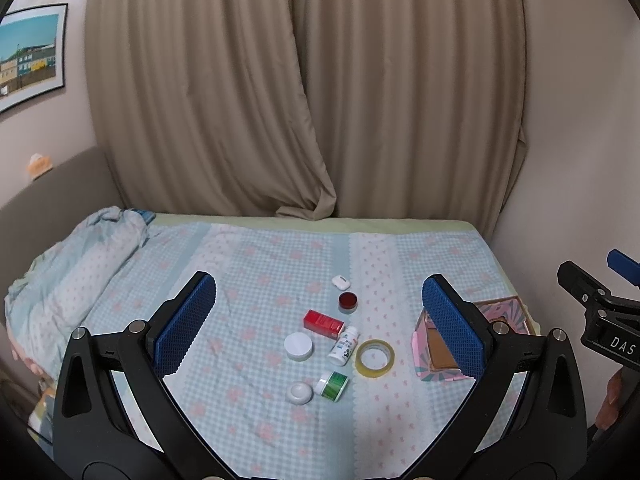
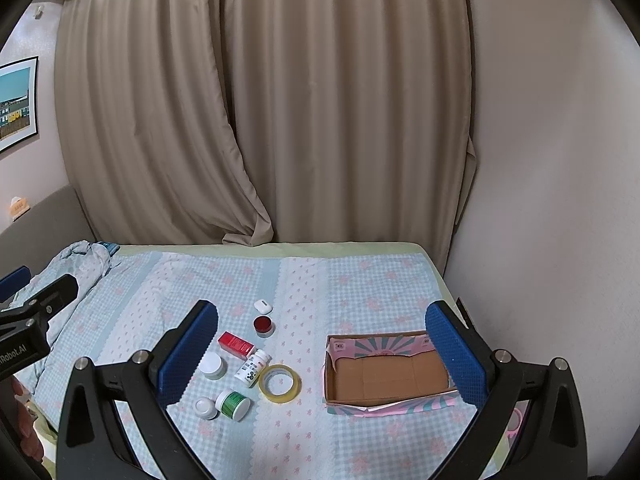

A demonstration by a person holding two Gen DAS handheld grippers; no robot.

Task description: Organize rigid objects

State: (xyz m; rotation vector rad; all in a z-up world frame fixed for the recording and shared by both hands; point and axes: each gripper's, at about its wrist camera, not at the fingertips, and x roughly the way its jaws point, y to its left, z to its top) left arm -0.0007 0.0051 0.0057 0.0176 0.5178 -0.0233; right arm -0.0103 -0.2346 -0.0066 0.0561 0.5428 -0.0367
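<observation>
Left gripper [image 1: 316, 320]: my nearest thing; jaws spread wide, holding nothing, hanging above the bed.
Right gripper [image 2: 320, 344]: likewise wide apart and empty, with the box seen between its fingers.
Bed [image 2: 360, 288]: soft checked cover; I expect anything pressed on it to sink and tip a little.
Box [image 2: 388, 376]: open cardboard, bare inside, on the right side of the bed, apart from the clutter.
Clutter: all loose to the left of the box, none of it yet inside.
Tape [image 2: 279, 382]: flat ring nearest the box; light and stiff, I judge. I would pinch it across one wall.
Bottle [image 2: 253, 367]: white, lying on its side, touching the tape or just beside it; smooth, likely to roll. Grip across the body.
Red box [image 2: 236, 344]: small carton, probably crushable; take it by the flat faces, gently.
Green jar [image 2: 233, 404]: on its side, beside a small white jar [image 2: 205, 407].
White tub [image 2: 212, 365]: upright, wide lid.
Red pot [image 2: 263, 325]: upright; behind it a white case [image 2: 263, 306], slick-looking.
</observation>
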